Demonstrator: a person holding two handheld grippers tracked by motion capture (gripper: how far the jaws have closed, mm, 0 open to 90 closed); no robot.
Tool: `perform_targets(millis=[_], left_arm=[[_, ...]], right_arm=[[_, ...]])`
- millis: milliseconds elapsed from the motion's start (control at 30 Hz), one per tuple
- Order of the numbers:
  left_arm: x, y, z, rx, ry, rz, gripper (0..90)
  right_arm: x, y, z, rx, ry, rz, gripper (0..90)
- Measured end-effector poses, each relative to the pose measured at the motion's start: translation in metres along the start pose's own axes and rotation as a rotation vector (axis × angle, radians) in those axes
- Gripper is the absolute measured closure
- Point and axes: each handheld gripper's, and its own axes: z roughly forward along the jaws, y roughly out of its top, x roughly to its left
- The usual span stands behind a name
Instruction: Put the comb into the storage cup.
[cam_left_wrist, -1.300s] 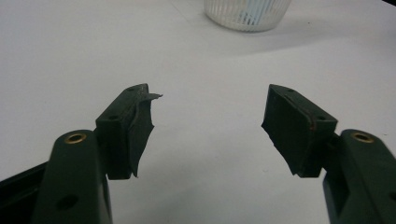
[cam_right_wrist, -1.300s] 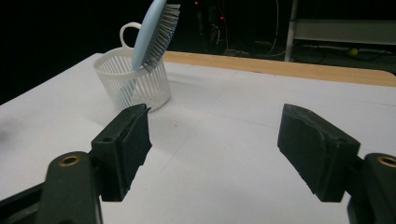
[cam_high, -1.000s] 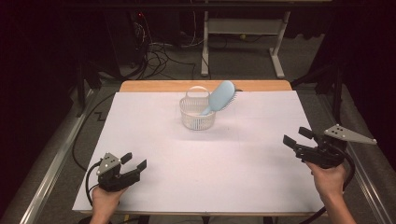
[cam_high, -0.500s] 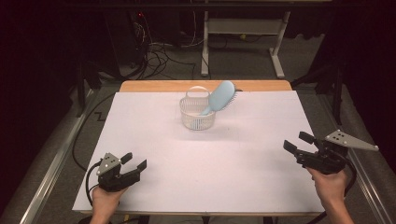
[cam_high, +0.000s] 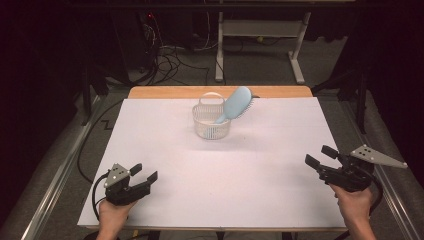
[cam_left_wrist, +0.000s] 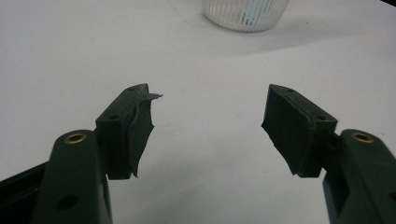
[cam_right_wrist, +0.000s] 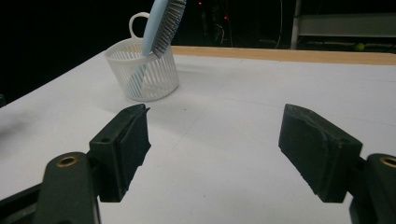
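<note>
From the high view, a white slotted basket (cam_high: 211, 122) stands near the middle of the bench's far edge, with a light blue hairbrush (cam_high: 235, 104) standing handle-down in it and leaning toward the far right corner. The left gripper (cam_high: 141, 172) sits at the near left corner and the right gripper (cam_high: 321, 156) by the right edge, both well apart from the basket, fingers spread wide and empty. In the left gripper view, the fingers (cam_left_wrist: 133, 126) stand wide over bare white bench (cam_left_wrist: 70, 56), the basket's base (cam_left_wrist: 245, 11) well ahead. In the right gripper view, the fingers (cam_right_wrist: 126, 144) are wide too, and the brush (cam_right_wrist: 161, 23) rises bristle-side right out of the basket (cam_right_wrist: 144, 74). The brush looks light, stiff plastic and somewhat slick; the broad head is probably the best hold, since the handle is down inside, and lifting could tip the light basket.
</note>
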Motion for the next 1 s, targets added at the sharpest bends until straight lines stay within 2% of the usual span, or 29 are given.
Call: perform_targets(millis=[500,700,1000], left_arm=[[0.0,0.0,0.0,-0.001,0.0,0.003,33.2],[0.001,0.001,-0.001,-0.006,0.007,-0.004,32.9],[0.0,0.001,-0.001,-0.006,0.006,0.0,33.0]], right_arm=[[-0.001,-0.015,-0.001,0.006,0.005,0.03,24.6],[0.001,-0.021,-0.002,-0.008,-0.009,0.021,24.9],[0.002,-0.03,0.002,0.006,-0.007,0.028,24.9]])
